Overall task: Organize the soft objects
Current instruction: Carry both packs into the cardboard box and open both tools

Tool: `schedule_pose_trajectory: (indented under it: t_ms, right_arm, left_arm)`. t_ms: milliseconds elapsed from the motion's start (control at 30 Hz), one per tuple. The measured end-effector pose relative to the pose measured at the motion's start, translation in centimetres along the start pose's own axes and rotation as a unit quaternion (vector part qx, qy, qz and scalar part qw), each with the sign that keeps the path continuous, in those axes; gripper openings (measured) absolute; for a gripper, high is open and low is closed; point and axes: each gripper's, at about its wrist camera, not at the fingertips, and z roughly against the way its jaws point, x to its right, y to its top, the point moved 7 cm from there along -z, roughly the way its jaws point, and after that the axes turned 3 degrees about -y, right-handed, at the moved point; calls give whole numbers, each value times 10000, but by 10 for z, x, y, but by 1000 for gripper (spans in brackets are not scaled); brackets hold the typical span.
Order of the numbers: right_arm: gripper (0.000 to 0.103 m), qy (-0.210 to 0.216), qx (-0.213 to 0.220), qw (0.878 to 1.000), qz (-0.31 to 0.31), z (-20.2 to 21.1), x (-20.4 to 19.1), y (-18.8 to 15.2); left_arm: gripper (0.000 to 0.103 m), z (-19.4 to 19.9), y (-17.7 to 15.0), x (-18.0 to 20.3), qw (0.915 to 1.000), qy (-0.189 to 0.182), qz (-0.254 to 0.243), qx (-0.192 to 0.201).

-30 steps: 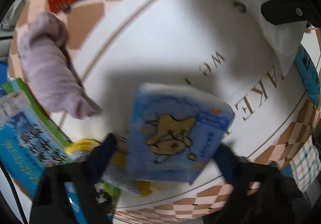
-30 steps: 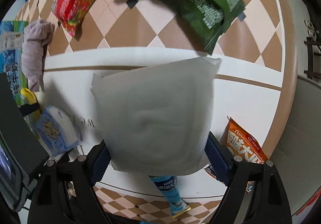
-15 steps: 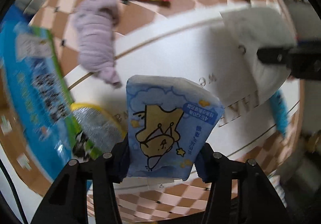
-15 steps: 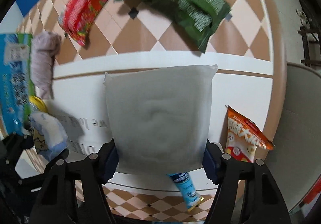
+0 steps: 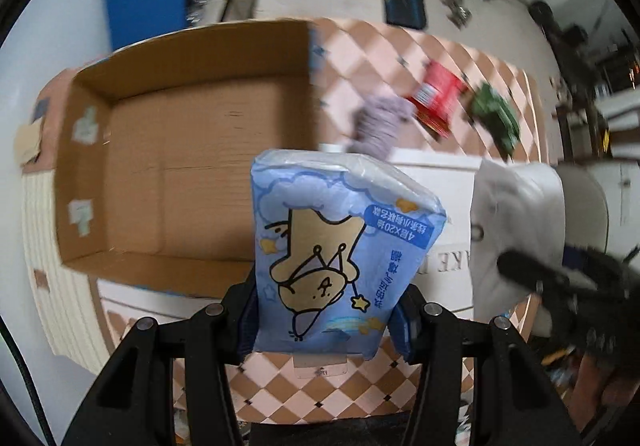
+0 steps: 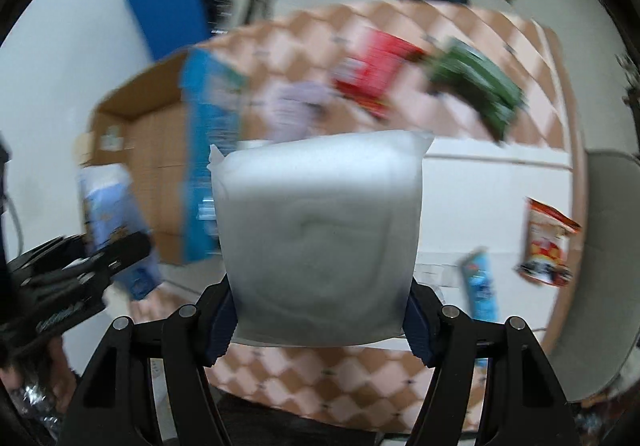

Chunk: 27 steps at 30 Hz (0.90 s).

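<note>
While both packs sit clamped as before, the views have swung up from the surface toward the box.
Left gripper [image 5: 328, 322]: jaws clamped on blue tissue pack [image 5: 340, 258], held off the surface, in front of the box's near wall.
Right gripper [image 6: 320, 322]: jaws clamped on white soft pack [image 6: 320, 238], also lifted; it blocks most of the middle of that view.
Change: cardboard box [image 5: 84, 182], out of frame a second ago, now fills the left view; open top, brown inside bare, a few pale stickers on its left wall.
Writing: tissue pack shows a cartoon dog with crown, upside down, plus "4层X20抽"; other characters too small. Mat lettering partly readable, "KE".
Mid: purple cloth roll [image 5: 380, 122] lies beyond the tissue pack, on the checkered cloth [image 5: 360, 54].
Far: red snack bag [image 5: 438, 98] and green bag [image 5: 496, 116] side by side, blurred.
Right side: orange chip bag [image 6: 546, 246] and blue tube [image 6: 480, 282] on the white mat, apart.
</note>
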Motion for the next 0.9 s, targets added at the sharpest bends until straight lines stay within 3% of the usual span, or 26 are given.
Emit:
schedule_pose_trajectory:
  t_ms: [167,400,633,900]
  right_arm:
    - [71,337,91,9986,391,-1,-103,23]
    - [71,17,82,9985,547,-42,-194,69]
    - [71,-165,-190,9994,221,-112,-226,124]
    - [71,-364,-518,9980,16,-176,-228,147]
  left_arm:
    - [50,16,9,-68,9983,-68,569,49]
    - [50,4,53,-142,9971,-3,751,-83]
    - [50,-45,93,-190,9965,23,592,-593]
    - [51,-106,120,-199,9920,-117,446,-1176]
